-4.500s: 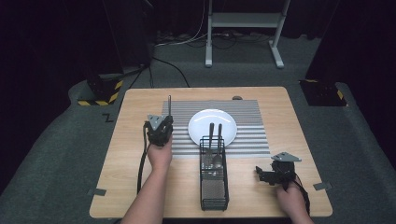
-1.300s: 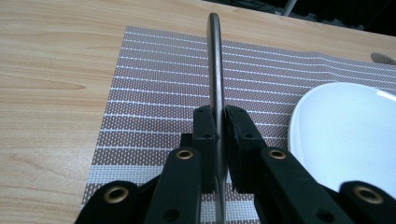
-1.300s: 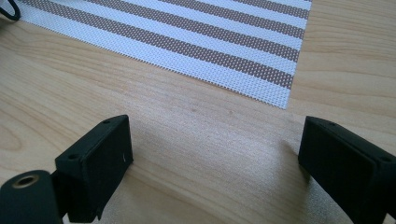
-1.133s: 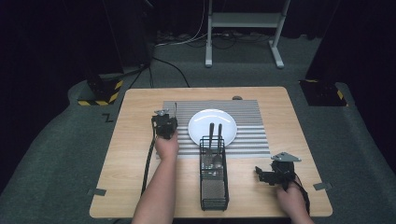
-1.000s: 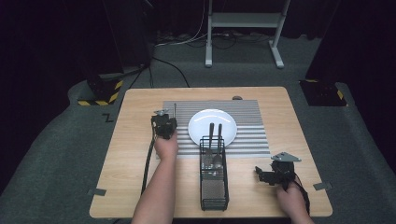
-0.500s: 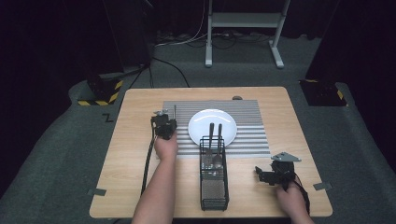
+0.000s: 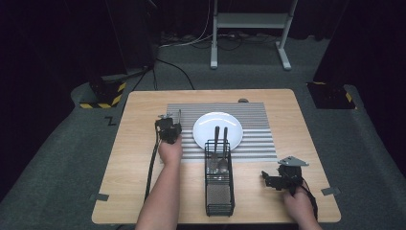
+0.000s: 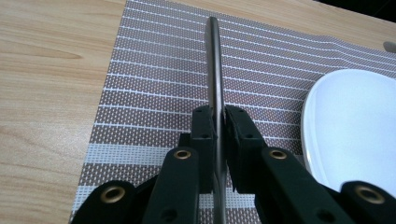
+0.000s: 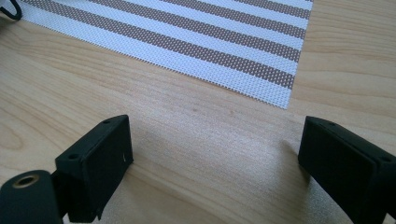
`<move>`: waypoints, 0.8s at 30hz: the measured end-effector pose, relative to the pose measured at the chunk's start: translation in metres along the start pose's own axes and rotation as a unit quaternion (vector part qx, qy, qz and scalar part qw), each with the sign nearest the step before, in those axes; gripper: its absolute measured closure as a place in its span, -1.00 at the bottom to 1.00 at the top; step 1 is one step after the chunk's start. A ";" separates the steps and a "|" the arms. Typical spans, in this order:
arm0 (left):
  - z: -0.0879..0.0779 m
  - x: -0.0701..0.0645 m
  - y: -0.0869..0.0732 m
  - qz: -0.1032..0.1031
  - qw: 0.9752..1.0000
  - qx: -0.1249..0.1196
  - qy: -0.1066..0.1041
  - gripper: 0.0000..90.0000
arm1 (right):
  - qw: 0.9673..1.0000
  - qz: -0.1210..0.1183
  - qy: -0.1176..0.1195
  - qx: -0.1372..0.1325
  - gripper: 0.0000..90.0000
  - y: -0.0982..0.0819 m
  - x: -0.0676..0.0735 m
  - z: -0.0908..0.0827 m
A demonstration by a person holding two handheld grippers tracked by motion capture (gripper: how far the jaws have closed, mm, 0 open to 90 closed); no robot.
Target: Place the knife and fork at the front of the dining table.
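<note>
A slim metal utensil (image 8: 214,70) is seen edge-on in the left gripper view: a thin, dark grey strip with a dull sheen and a rounded far tip. Whether it is a knife or another piece of cutlery cannot be told from this edge. It is clamped between the two black pads of the left claw (image 8: 215,122), which are clenched on it near its lower part, so that most of its length reaches forward past the pads. In the high view the utensil (image 7: 179,116) is seen rising from the left claw (image 7: 168,128) above the left part of the placemat (image 7: 258,120), just beside the left rim of the plate (image 7: 218,122).

The placemat is woven, with a fine mesh texture and alternating brown and white stripes. The plate is white, round, smooth and glossy. The counter (image 7: 139,143) is made of pale wood with a visible grain. A black wire caddy (image 7: 219,189), tall and rectangular, stands at the near edge of the placemat, and two more metal utensils (image 7: 219,148) are held upright in it.

The right claw (image 9: 215,154) is released: its blocky matt-black jaws stand wide apart with bare wood between them. In the high view the right claw (image 7: 275,181) is seen low over the counter, right of the caddy and well apart from the plate.
</note>
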State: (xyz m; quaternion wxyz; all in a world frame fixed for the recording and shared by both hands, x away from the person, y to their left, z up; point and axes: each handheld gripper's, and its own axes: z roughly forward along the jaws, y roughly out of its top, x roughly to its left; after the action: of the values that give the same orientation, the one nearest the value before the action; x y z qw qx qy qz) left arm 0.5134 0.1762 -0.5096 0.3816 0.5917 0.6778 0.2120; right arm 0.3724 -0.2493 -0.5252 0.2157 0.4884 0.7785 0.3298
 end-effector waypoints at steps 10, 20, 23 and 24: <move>-0.012 -0.002 0.009 0.004 1.000 -0.025 -0.001 0.82 | 1.000 0.000 0.000 0.000 -0.79 0.000 0.000 0.000; -0.026 0.005 -0.001 0.025 0.999 -0.029 0.003 0.76 | 1.000 -0.001 0.001 -0.001 -0.79 0.000 0.000 0.000; -0.034 0.005 -0.006 0.040 0.999 -0.030 0.007 0.66 | 1.000 -0.001 0.001 0.000 -0.79 0.000 0.000 0.000; -0.036 0.006 -0.008 0.042 0.999 -0.033 0.008 0.61 | 1.000 -0.001 0.001 0.000 -0.79 0.000 0.000 0.000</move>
State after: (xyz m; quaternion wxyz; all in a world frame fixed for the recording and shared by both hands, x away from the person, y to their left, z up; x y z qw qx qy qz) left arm 0.4803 0.1859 -0.4949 0.3865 0.6050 0.6481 0.2542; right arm 0.3724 -0.2494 -0.5252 0.2153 0.4869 0.7793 0.3305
